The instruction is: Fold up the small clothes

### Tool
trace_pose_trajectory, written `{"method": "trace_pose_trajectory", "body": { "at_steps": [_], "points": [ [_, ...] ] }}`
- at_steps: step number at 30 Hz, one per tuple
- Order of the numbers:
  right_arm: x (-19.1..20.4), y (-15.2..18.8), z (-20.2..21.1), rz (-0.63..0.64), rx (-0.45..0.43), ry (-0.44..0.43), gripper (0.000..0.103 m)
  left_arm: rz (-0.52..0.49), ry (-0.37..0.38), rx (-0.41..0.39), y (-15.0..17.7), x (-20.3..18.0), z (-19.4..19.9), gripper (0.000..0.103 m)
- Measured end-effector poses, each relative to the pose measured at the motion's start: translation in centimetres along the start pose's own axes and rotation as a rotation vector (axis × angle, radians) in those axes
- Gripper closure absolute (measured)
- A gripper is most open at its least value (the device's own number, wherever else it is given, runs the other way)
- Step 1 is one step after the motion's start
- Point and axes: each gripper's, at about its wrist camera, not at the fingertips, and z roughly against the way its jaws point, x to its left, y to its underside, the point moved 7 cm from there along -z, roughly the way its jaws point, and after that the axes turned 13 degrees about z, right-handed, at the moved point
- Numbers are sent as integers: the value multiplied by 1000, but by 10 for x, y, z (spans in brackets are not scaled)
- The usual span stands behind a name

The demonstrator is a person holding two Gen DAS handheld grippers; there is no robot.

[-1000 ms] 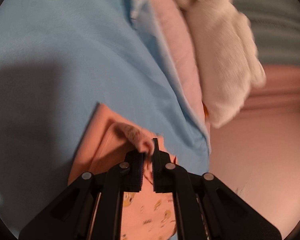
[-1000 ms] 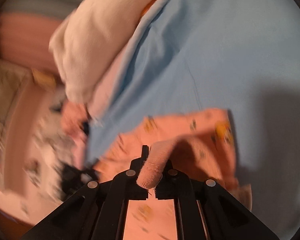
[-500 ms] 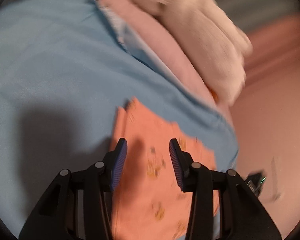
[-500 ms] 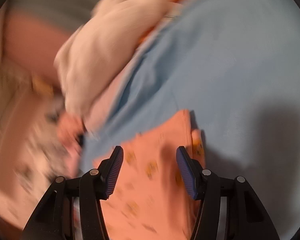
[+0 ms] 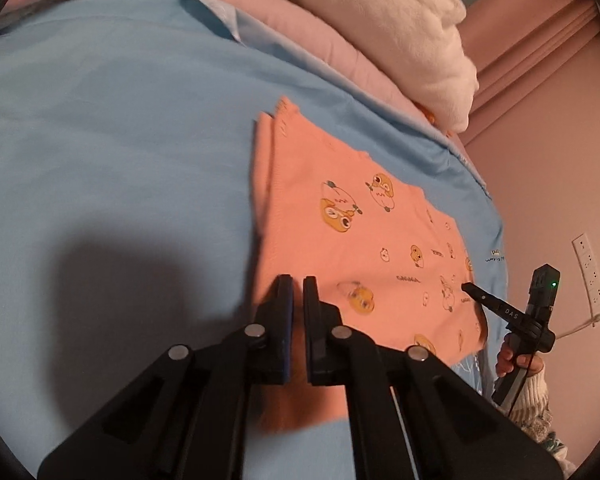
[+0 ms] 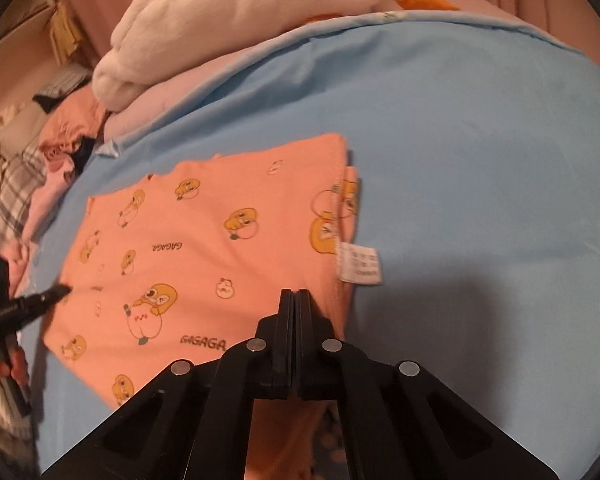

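Note:
An orange garment (image 5: 360, 248) printed with yellow cartoon figures lies folded flat on a blue sheet (image 5: 120, 140). My left gripper (image 5: 297, 280) is at its near left edge. Its jaws are closing, with orange cloth in the narrow gap and bunched under the fingers. In the right wrist view the garment (image 6: 220, 240) shows a white label (image 6: 360, 264) on its right edge. Just left of that label, my right gripper (image 6: 295, 292) is shut on the near edge, with cloth hanging below the jaws. Each view shows the other gripper at the far side: right gripper (image 5: 470, 289), left gripper (image 6: 60, 292).
A white plush blanket (image 5: 400, 32) lies on a pink pillow (image 5: 300, 28) at the far side of the bed. Loose clothes (image 6: 60, 132) are piled at the left in the right wrist view. A pink wall with a socket strip (image 5: 590, 276) is at the right.
A second ago both grippers were shut on raised cloth. Half a second ago both stood open over the laid-down garment. Now both have closed again at its near edge.

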Motion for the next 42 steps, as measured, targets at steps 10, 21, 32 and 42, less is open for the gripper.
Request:
{"method": "trace_pose_trajectory", "body": {
  "at_steps": [10,21,32,42],
  "points": [
    [67,-25,19,70,-68,-93,55,125,40,-12,-20,2,0,33],
    [124,-63,-49,122,3,-163,65,112,76,92,-49,-36,-54,46],
    [143,-77,-85,181,80,-68,83,84,14,110,-52,-27,-64,84],
    [172,21,-25,318,150,-136,83,101,-16,100,-51,-33,-61,89]
  ]
}}
